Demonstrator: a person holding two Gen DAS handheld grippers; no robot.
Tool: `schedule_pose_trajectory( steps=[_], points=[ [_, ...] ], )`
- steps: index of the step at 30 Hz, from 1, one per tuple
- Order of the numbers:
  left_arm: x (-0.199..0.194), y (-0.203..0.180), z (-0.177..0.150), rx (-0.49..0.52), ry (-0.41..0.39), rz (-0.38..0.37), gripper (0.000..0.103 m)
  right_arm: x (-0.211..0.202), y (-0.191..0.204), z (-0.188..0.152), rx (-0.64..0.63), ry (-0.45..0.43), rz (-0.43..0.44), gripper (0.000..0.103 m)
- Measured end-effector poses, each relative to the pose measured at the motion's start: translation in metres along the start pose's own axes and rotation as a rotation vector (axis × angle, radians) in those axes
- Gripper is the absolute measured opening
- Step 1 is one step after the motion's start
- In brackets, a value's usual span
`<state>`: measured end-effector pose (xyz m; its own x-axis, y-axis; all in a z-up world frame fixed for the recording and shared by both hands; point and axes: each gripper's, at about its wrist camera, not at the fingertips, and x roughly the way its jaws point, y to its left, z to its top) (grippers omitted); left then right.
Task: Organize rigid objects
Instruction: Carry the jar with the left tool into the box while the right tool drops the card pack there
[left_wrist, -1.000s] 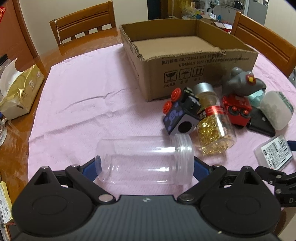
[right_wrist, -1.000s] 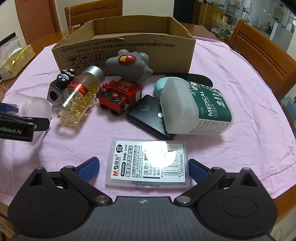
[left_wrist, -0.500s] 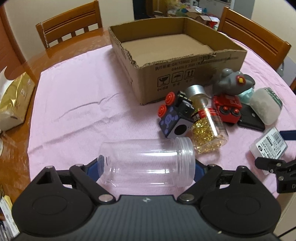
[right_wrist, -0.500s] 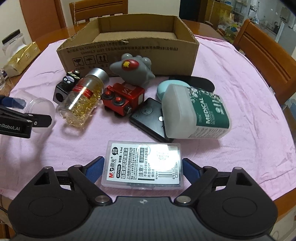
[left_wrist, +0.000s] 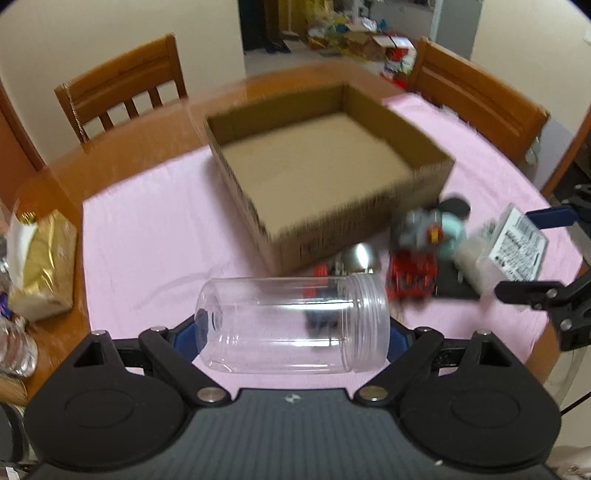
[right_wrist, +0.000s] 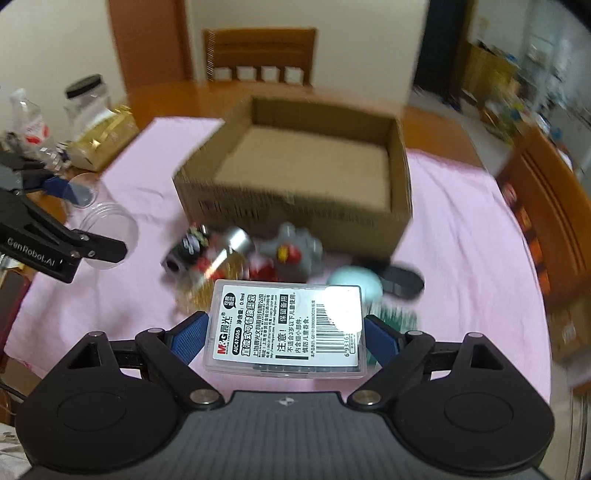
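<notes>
My left gripper (left_wrist: 291, 334) is shut on a clear empty plastic jar (left_wrist: 258, 314), held sideways above the pink cloth. In the right wrist view my right gripper (right_wrist: 287, 334) is shut on a flat clear case with a white barcode label (right_wrist: 258, 325), also off the table. An open, empty cardboard box (left_wrist: 236, 184) stands ahead of both. In front of it lie a grey toy (left_wrist: 421, 229), a red toy car (left_wrist: 410, 273), a silver-capped pill bottle (left_wrist: 360, 256) and a white bottle (left_wrist: 476, 266). The left gripper's fingers (right_wrist: 92, 247) show at the right view's left edge.
Pink cloth (left_wrist: 147, 236) covers a round wooden table. A gold packet (left_wrist: 40, 258) and clear containers sit at its left edge. Wooden chairs (left_wrist: 125, 85) stand behind and to the right. A black flat device (left_wrist: 454, 288) and a teal object (right_wrist: 354, 280) lie among the toys.
Both grippers closed on their objects and rose. The jar and the labelled case came off the cloth, and the box's inside now shows from above.
</notes>
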<state>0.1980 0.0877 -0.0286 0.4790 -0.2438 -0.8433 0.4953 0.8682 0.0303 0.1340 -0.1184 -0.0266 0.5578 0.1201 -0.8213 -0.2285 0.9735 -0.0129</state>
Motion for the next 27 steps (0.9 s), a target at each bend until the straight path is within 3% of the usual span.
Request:
schedule_pose_trajectory(
  steps=[7,17,21,27],
  points=[
    [0.002,-0.003,0.059,-0.078,-0.083,0.043,0.091,0.003,-0.031,0.047,-0.085,-0.071,0.066,0.092],
    [0.063,0.001,0.143,-0.149,-0.146,0.111,0.091,0.030,-0.073,0.096,-0.126,-0.114,0.100,0.092],
    [0.096,0.008,0.162,-0.193,-0.170,0.165,0.092,0.041,-0.084,0.107,-0.137,-0.113,0.099,0.092],
    [0.120,0.020,0.159,-0.237,-0.114,0.176,0.093,0.055,-0.094,0.119,-0.139,-0.103,0.104,0.092]
  ],
)
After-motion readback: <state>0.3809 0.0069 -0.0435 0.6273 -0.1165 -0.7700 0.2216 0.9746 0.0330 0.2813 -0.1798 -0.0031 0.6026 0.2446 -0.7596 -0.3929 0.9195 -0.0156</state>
